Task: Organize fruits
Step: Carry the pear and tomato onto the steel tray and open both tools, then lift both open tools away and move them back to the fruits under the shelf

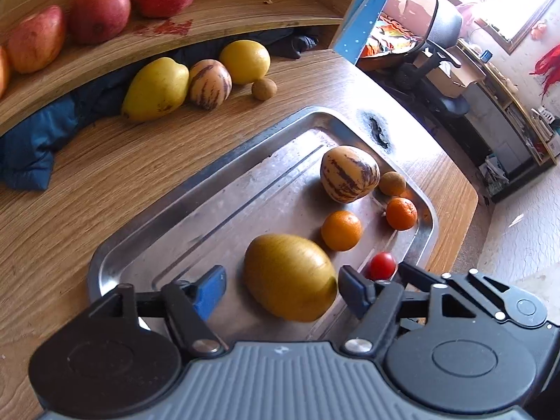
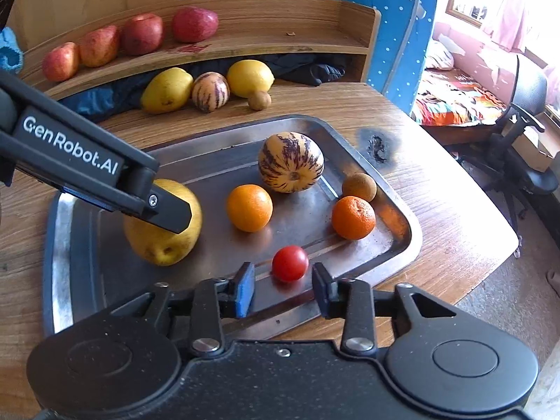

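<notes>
A steel tray (image 1: 105,262) on the wooden table holds a large yellow fruit (image 1: 290,276), a striped melon (image 1: 350,174), two oranges (image 1: 341,230), a small brown fruit (image 1: 392,183) and a cherry tomato (image 1: 382,265). My left gripper (image 1: 281,274) is open with its fingers on either side of the yellow fruit (image 2: 161,241). In the right wrist view one left finger (image 2: 168,210) lies across that fruit. My right gripper (image 2: 283,273) is open low over the tray's near rim (image 2: 56,245). The tomato (image 2: 290,263) sits just ahead between its fingertips, untouched.
Two yellow fruits (image 1: 157,89), a striped melon (image 1: 210,84) and a small brown fruit (image 1: 264,88) line the table's back. Red apples (image 1: 99,12) sit on the curved wooden shelf, with blue cloth (image 1: 31,154) beneath it. A burnt mark (image 1: 378,129) and the table edge lie right of the tray.
</notes>
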Motion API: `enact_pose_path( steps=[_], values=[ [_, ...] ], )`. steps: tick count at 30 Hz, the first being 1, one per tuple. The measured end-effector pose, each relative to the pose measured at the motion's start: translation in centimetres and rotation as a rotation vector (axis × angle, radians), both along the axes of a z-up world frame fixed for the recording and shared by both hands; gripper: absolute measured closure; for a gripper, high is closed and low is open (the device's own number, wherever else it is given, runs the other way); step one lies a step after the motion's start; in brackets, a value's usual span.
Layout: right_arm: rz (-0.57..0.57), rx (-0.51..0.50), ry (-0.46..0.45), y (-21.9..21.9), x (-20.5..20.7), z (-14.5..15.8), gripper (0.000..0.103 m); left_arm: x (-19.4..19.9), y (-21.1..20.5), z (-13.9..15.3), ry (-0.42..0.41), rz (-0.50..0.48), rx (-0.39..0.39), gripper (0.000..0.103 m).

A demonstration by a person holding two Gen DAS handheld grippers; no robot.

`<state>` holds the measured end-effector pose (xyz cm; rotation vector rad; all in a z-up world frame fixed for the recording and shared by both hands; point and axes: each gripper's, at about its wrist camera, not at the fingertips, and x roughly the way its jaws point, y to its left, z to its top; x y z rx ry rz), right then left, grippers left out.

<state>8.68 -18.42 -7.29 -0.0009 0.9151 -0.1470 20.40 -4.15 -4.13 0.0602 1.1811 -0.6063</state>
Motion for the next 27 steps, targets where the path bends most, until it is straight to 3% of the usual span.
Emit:
enact_pose_path(
  steps=[5, 13, 22, 27],
  values=[
    [0.014, 0.014, -0.002, 0.0, -0.6, 0.9, 0.028, -1.3, 0.7, 1.1, -0.032, 0.013, 0.015, 0.018],
    [0.08, 0.066, 0.012, 0.1, -1.5, 2.6, 0.005, -2.8, 2.6, 2.5, -0.03, 0.071, 0.038, 0.006],
    [0.217, 0.119, 0.158, 1.7, -1.7, 2.8, 0.001, -4.3, 5.8, 3.0, 0.012, 0.118, 0.089, 0.001],
    [0.268, 0.144, 0.16, 2.4, -1.7, 3.1, 0.001, -4.4, 7.8, 2.9, 0.042, 0.182, 0.108, 0.001]
  ],
)
